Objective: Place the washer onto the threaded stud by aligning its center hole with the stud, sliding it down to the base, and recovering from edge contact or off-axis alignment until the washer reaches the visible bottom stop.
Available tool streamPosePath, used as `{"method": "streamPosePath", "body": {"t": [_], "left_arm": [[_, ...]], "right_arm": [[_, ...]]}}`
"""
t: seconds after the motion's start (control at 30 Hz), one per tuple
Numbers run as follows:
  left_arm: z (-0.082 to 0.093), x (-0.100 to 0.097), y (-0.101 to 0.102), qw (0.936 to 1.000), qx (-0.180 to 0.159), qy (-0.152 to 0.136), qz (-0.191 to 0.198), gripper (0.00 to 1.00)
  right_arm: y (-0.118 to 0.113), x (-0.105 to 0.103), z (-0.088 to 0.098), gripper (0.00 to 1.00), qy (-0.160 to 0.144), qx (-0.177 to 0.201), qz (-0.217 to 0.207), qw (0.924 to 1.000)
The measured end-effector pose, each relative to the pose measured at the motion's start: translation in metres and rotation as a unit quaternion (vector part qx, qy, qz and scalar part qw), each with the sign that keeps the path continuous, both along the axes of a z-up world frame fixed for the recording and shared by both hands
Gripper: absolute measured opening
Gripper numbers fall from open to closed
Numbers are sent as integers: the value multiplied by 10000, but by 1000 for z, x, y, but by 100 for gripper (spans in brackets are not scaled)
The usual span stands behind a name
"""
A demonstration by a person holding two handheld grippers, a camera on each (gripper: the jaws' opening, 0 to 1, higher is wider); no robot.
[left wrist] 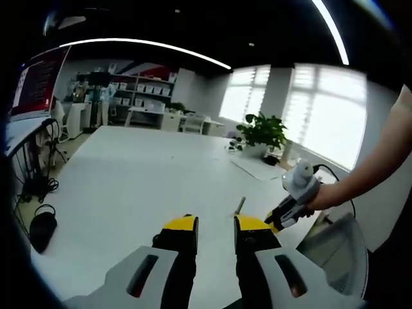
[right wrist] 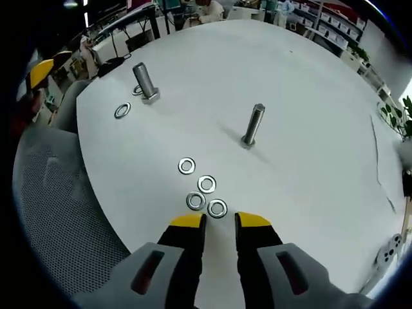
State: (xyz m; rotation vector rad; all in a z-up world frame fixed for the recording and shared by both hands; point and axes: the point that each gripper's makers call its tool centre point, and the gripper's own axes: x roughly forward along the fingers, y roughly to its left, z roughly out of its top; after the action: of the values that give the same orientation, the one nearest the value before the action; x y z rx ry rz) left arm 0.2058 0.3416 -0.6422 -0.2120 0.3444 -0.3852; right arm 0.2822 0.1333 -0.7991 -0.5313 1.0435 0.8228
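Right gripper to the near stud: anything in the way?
In the right gripper view, four loose washers lie just ahead of the right gripper; beyond them the white table is bare up to the stud.

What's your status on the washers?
Both tongs open, empty. Four washers loose before right tongs. Bolt upright, bare, path clear.

left tool [left wrist: 215, 224]: yellow tips, black fingers, grey body | right tool [right wrist: 219, 221]: same
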Motion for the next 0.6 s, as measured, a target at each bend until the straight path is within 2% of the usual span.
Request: {"method": "streamPosePath", "body": {"t": [0.6], "left_arm": [[4, -3, -7, 10000, 38, -38, -57, 20]], "right_arm": [[7, 4, 0, 18, 110, -181, 487, 9986]]}}
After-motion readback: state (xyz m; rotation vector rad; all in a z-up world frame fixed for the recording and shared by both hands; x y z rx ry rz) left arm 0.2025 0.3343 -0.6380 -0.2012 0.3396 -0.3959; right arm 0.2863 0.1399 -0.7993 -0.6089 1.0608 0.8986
